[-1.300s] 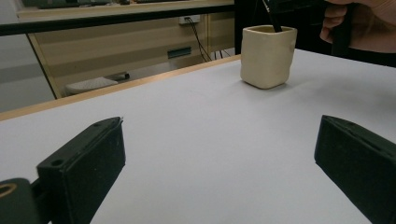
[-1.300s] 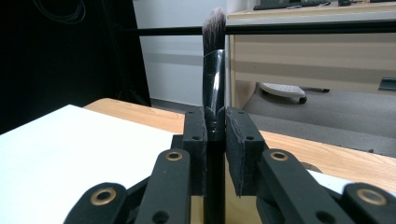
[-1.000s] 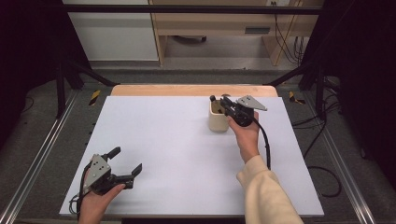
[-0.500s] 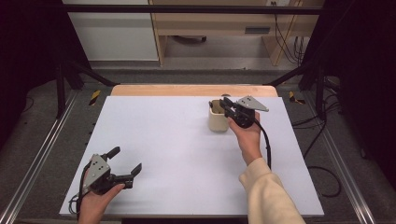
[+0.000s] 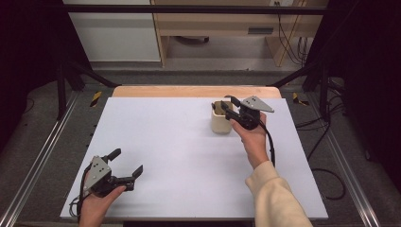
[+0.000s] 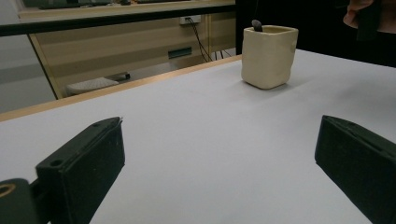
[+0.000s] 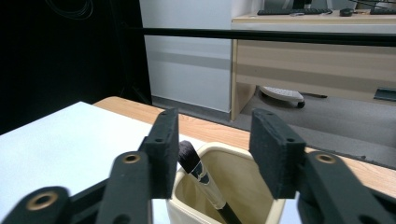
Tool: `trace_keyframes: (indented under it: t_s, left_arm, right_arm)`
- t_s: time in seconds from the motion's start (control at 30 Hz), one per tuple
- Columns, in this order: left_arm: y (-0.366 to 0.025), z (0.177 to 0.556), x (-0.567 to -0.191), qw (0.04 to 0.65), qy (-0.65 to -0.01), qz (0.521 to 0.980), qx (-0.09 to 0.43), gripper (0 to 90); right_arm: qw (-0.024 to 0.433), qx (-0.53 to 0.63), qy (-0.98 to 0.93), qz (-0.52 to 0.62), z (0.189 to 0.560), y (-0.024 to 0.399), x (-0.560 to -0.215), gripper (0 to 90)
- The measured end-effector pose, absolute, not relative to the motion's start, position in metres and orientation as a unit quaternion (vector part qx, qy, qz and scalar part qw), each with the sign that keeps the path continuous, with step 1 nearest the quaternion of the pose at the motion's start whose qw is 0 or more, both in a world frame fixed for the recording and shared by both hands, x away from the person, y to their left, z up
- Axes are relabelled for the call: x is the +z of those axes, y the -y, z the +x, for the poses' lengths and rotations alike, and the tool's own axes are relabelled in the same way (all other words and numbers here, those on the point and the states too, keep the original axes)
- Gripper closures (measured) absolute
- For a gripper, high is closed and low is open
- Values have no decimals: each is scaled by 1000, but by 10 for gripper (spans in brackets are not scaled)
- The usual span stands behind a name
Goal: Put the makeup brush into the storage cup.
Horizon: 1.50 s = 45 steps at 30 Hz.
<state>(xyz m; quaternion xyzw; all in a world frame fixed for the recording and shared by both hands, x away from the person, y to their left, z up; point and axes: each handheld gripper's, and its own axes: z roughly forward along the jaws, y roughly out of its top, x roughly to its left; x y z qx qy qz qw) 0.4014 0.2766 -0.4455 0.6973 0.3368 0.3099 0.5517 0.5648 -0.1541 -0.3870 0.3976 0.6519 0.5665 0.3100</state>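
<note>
A cream cup (image 5: 219,124) stands at the back right of the white table (image 5: 179,142). A dark-bristled brush (image 7: 198,170) leans inside the cup (image 7: 243,186). My right gripper (image 5: 223,105) hovers just over the cup's rim. Its jaws have just been opening and now stand apart, with the brush head beside the left pad (image 7: 164,149) and no pad pressing on it. My left gripper (image 5: 126,161) rests open near the front left edge with nothing between its fingers. From the left gripper (image 6: 219,158), the cup (image 6: 269,56) sits far off with the brush tip (image 6: 256,24) poking out.
A wooden strip (image 5: 189,91) borders the table's far edge. Beyond it stand a wooden desk (image 5: 227,28) and a white cabinet (image 5: 113,33). Cables (image 5: 326,161) trail on the floor at the right. Metal rails (image 5: 38,161) run along both sides.
Both hands stay where they were. In the high view the right gripper still sits over the cup; no other movement shows.
</note>
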Motion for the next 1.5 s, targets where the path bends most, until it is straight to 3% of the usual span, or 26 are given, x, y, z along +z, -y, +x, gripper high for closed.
trace_keyframes:
  t_s: [0.47,0.6,0.73,1.5]
  left_arm:
    - [-278,402,-446,550,-339,697,310,12]
    - [-278,402,-446,551,-341,695,310,11]
    - [-279,402,-446,553,-343,693,310,11]
    - [-281,402,-445,556,-346,689,311,9]
  right_arm:
    - [270,572,-663,400,560,152,-383,190]
    - [279,561,-669,400,557,151,-381,103]
    - [284,564,-668,394,553,150,-378,69]
    - [297,552,-686,368,534,136,-374,68]
